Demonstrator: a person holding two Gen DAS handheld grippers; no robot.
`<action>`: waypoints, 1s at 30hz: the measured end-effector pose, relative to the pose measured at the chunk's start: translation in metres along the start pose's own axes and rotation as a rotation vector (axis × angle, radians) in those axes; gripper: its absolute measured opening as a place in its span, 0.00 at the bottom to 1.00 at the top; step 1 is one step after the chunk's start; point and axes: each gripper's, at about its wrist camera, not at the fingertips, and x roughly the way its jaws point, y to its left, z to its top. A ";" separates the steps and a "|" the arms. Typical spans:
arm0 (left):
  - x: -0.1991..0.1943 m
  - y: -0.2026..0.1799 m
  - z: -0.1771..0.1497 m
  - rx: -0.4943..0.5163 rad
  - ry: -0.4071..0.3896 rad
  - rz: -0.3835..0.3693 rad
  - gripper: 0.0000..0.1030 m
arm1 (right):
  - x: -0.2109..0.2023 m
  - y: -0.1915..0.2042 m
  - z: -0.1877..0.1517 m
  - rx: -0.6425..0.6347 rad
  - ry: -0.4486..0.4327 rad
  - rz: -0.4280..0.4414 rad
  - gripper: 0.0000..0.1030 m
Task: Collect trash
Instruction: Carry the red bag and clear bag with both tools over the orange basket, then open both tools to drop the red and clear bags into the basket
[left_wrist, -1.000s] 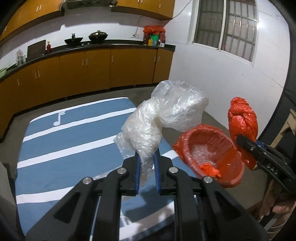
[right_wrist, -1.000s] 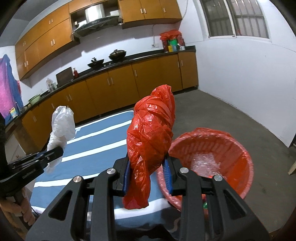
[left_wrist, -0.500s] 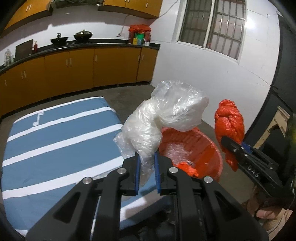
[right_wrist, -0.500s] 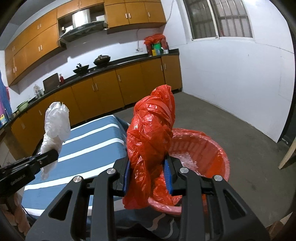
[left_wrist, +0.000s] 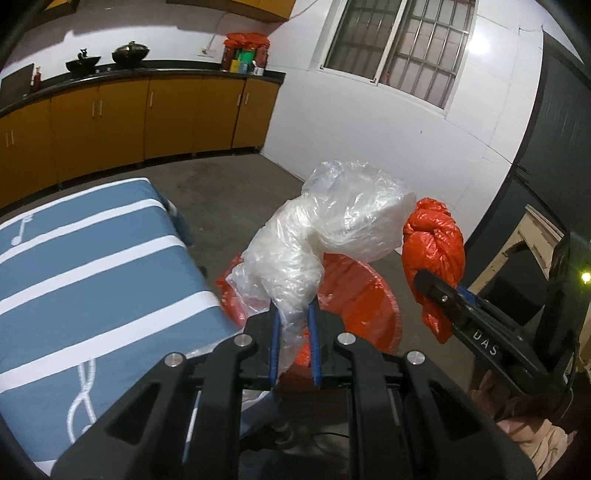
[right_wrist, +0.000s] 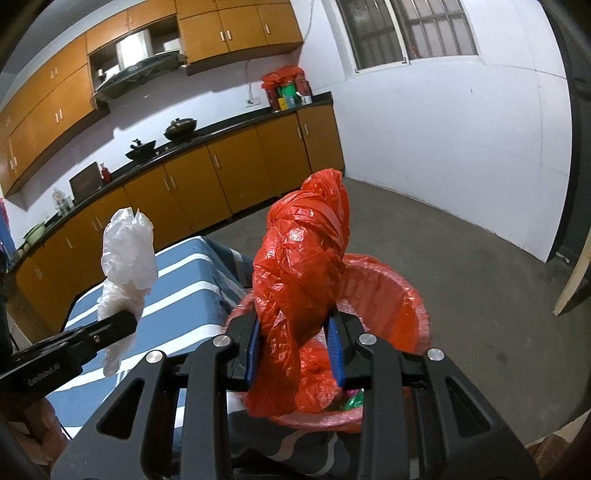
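My left gripper (left_wrist: 292, 332) is shut on a crumpled clear plastic bag (left_wrist: 332, 225), held up over the near rim of a bin lined with a red bag (left_wrist: 365, 306). My right gripper (right_wrist: 295, 347) is shut on a knotted red plastic bag (right_wrist: 303, 266), which hangs over the same red-lined bin (right_wrist: 402, 306). Some trash lies inside the bin. From the left wrist the red bag (left_wrist: 434, 243) and the right gripper (left_wrist: 428, 284) show at the right. From the right wrist the clear bag (right_wrist: 127, 258) and the left gripper (right_wrist: 122, 325) show at the left.
A table with a blue cloth with white stripes (left_wrist: 85, 258) stands left of the bin. Orange kitchen cabinets (right_wrist: 236, 173) under a dark counter with pots run along the far wall. Bare concrete floor (right_wrist: 480, 266) lies beyond the bin. A person's hand (left_wrist: 517, 417) holds the right gripper.
Both grippers have swung right, away from the striped table and towards the red-lined bin. The bin now sits directly under both held bags. Neither grip has changed.
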 end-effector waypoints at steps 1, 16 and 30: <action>0.006 -0.001 0.000 0.001 0.006 -0.004 0.14 | 0.001 -0.003 -0.001 0.003 0.003 -0.003 0.30; 0.074 -0.010 0.002 -0.004 0.088 -0.055 0.15 | 0.024 -0.027 0.011 0.064 -0.004 0.000 0.31; 0.097 0.009 -0.013 -0.067 0.158 -0.035 0.32 | 0.019 -0.033 0.004 0.085 -0.013 0.006 0.57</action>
